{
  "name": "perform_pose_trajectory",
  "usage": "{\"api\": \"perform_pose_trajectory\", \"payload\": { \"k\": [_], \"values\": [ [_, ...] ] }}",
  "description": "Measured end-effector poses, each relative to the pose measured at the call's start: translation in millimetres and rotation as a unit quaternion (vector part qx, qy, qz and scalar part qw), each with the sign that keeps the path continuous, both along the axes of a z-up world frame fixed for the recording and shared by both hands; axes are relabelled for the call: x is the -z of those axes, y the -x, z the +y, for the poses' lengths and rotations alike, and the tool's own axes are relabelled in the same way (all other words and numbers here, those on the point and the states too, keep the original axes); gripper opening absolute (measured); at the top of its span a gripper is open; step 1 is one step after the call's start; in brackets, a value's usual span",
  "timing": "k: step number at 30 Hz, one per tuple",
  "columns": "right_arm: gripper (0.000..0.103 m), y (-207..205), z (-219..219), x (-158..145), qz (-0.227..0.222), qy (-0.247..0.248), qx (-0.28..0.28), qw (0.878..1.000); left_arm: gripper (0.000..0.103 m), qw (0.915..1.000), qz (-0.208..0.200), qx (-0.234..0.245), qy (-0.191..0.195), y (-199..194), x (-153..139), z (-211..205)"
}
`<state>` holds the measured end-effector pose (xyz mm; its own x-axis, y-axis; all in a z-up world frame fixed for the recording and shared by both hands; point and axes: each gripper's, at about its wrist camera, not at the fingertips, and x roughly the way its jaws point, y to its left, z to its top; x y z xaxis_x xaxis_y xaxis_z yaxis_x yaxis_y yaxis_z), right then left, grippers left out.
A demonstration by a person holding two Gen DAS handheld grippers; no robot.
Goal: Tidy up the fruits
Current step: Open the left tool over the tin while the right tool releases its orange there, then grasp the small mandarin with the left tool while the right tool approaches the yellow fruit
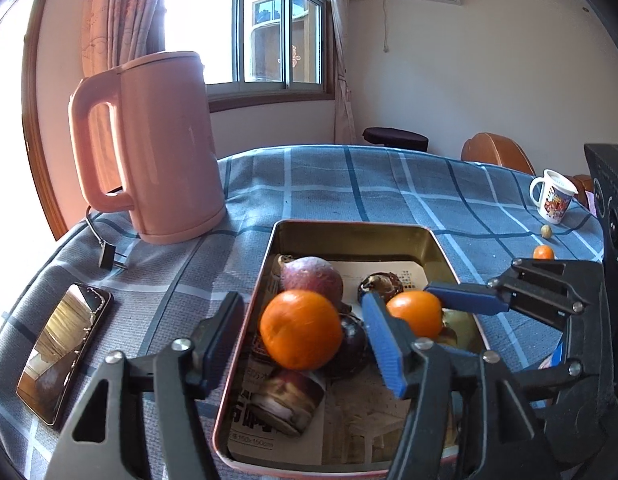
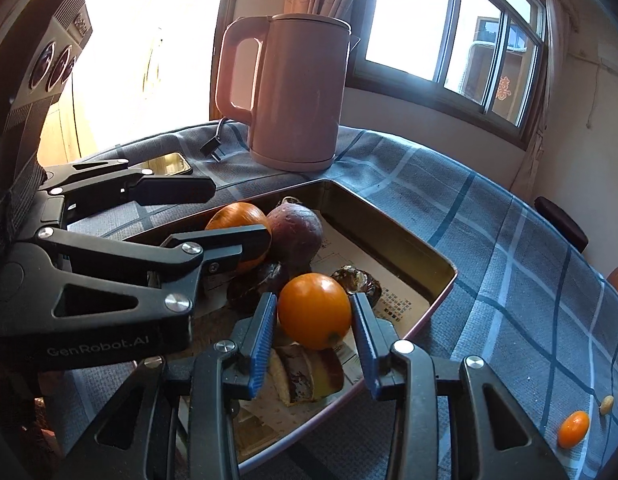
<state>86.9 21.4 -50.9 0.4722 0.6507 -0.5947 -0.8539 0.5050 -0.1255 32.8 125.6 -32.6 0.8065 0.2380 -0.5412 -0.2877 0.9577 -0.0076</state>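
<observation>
Left gripper [image 1: 299,334] poised with jaws apart around a large round orange [image 1: 301,330] over a rectangular metal tray [image 1: 349,232] on the blue-checked worktop [image 1: 389,184]; right gripper [image 1: 413,312] flanks a smaller orange fruit [image 1: 415,314]; pink plastic kettle [image 1: 157,148] behind.

Hidden in part behind the large orange [image 1: 301,330]: a dark purple fruit [image 1: 351,342] and the lower side of the reddish passion fruit [image 1: 312,278]. Print on the paper liner [image 1: 393,274] too small to read; picture on the mug [image 1: 553,197] too small to make out. Small greenish thing [image 1: 546,231] beside the mug too tiny to name. Blocked by the right gripper [image 2: 313,330]: part of the cut piece [image 2: 305,376] in the tin tray [image 2: 443,268]. Cut off at the right edge of the right wrist view: the mug. Window panes blown out by glare.
</observation>
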Motion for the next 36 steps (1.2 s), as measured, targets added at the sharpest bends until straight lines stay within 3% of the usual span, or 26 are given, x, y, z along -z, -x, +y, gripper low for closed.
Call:
{"api": "perform_pose_trajectory", "payload": {
  "k": [2,3,8,12,14,20,24,28,36],
  "values": [
    [0.063,3,-3,-2,-0.008,-0.003,0.004,1.000,0.075,1.0000,-0.007,0.002,0.003,2,-1,-1],
    [0.065,4,-6,-3,-0.012,-0.008,0.005,1.000,0.075,1.0000,-0.008,0.004,0.004,3,-2,-3],
    [0.065,4,-26,-13,-0.021,-0.019,0.014,1.000,0.085,0.9989,-0.040,0.014,0.021,5,-15,-15],
    [0.065,-5,-59,-28,-0.031,-0.033,0.043,0.998,0.087,0.9971,-0.068,0.032,0.013,-1,-34,-41],
    [0.065,-12,-82,-36,-0.038,-0.036,0.068,0.996,0.092,0.9956,-0.079,0.050,0.009,-8,-45,-58],
    [0.065,-55,-164,-46,-0.039,-0.043,0.181,0.982,0.092,0.9903,-0.076,0.117,0.006,-48,-62,-118],
    [0.065,-88,-216,-42,-0.023,-0.044,0.264,0.963,0.092,0.9857,-0.034,0.164,0.022,-86,-55,-161],
    [0.065,-115,-252,-33,0.002,-0.039,0.325,0.945,0.089,0.9811,0.022,0.192,0.014,-129,-34,-202],
    [0.065,-148,-289,-17,0.048,-0.040,0.368,0.928,0.065,0.9639,0.123,0.236,0.005,-189,14,-256]
  ]
}}
